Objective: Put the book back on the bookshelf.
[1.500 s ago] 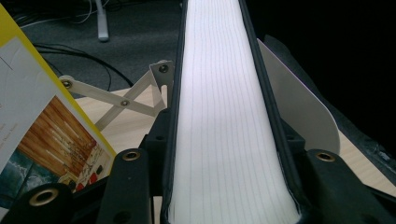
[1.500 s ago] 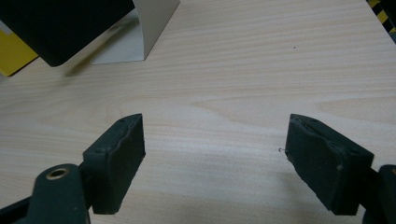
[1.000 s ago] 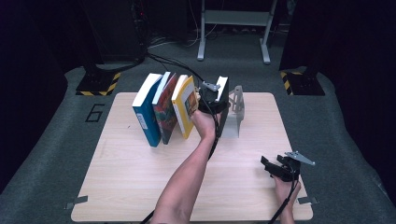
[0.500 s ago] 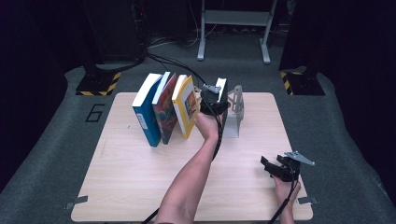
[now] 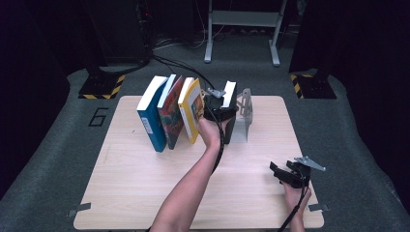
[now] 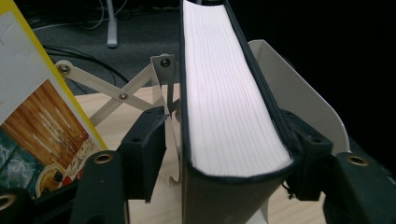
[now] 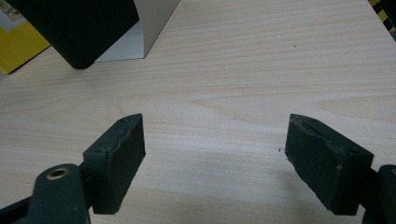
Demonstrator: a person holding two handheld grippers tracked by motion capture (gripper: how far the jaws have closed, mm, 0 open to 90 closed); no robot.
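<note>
A lab or studio: dark curtained surroundings, hazard-striped stand bases (image 5: 100, 88), floor cables (image 5: 167, 60), a numbered grey mat (image 5: 72, 121).

Bright lit table (image 5: 145, 193), dark surroundings, soft blur, faint shadows

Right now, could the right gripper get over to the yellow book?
Probably not directly: the right gripper rests open near the table's edge, and the left gripper with its black book stands before the yellow book.

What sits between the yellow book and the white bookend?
The black book, with the left gripper around it. The high view shows it standing between the yellow book and the bookend.
</note>
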